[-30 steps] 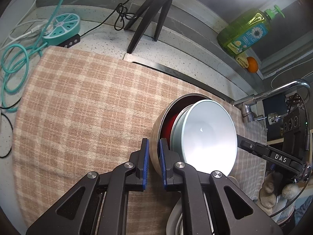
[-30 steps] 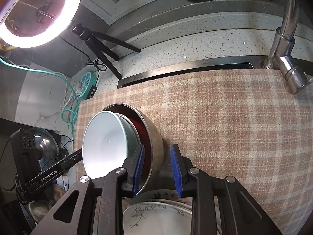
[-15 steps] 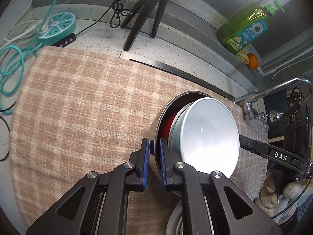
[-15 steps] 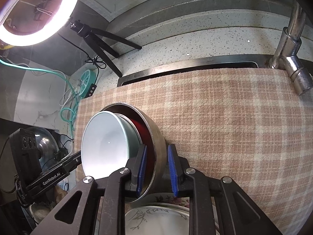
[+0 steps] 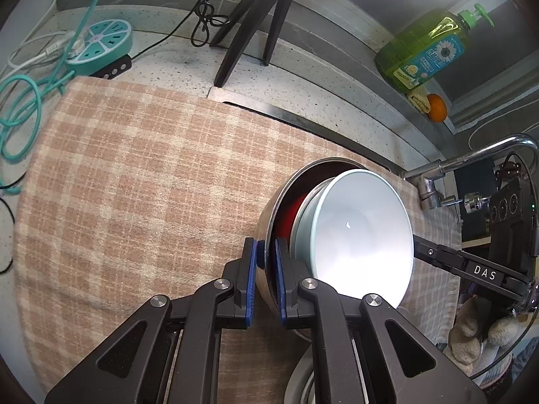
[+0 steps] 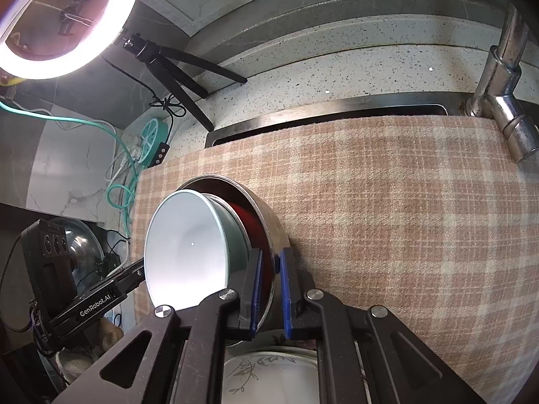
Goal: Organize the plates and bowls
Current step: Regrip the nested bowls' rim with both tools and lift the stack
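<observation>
A speckled stone counter (image 5: 175,64) carries a woven cloth (image 5: 134,181) checked in tan and cream, its weave coarse and slightly fuzzy, draped over most of the surface up to a thin metal sink edge (image 6: 337,111). At the near edge of the cloth sits a round steel bowl (image 5: 266,208) with a brushed, dull-shiny wall, tipped up on its side; nested inside it are a red bowl (image 5: 286,215), of which only a glossy sliver shows, and a smooth pale blue-green bowl (image 5: 357,235) whose glazed white inside catches bright light. Below the stack lies a white plate (image 6: 269,377) with a thin leafy line pattern. The left gripper (image 5: 266,262) is closed narrow on the steel bowl's rim, one blue ridged pad outside the wall and one inside. The right gripper (image 6: 269,286) pinches the same rim on the opposite side, its blue pads closed against the metal. Behind stand a black tripod (image 5: 256,17), a translucent green soap bottle (image 5: 424,50), a chrome tap (image 6: 505,77), a round teal power strip (image 5: 101,43) and a small orange (image 5: 437,107).
</observation>
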### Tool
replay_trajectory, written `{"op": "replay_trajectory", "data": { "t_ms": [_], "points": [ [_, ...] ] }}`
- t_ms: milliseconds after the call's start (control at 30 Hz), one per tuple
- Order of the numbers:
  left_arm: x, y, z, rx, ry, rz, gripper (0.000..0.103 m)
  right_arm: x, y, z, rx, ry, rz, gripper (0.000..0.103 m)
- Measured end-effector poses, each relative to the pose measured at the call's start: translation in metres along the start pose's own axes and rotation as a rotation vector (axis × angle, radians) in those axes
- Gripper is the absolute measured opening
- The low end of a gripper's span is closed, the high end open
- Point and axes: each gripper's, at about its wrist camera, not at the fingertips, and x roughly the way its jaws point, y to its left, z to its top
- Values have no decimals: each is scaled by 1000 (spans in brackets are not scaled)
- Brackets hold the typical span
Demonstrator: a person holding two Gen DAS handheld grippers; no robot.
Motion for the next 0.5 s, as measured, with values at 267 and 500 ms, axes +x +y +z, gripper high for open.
{"op": "replay_trajectory", "data": {
  "t_ms": [267, 500],
  "points": [
    [-4, -4, -1, -1, -6, 1, 9, -1, -2, -1, 10, -1, -10, 9],
    [-10, -6, 0, 8, -19, 9, 9, -5, 0, -4, 16, -5, -5, 9]
  ]
}}
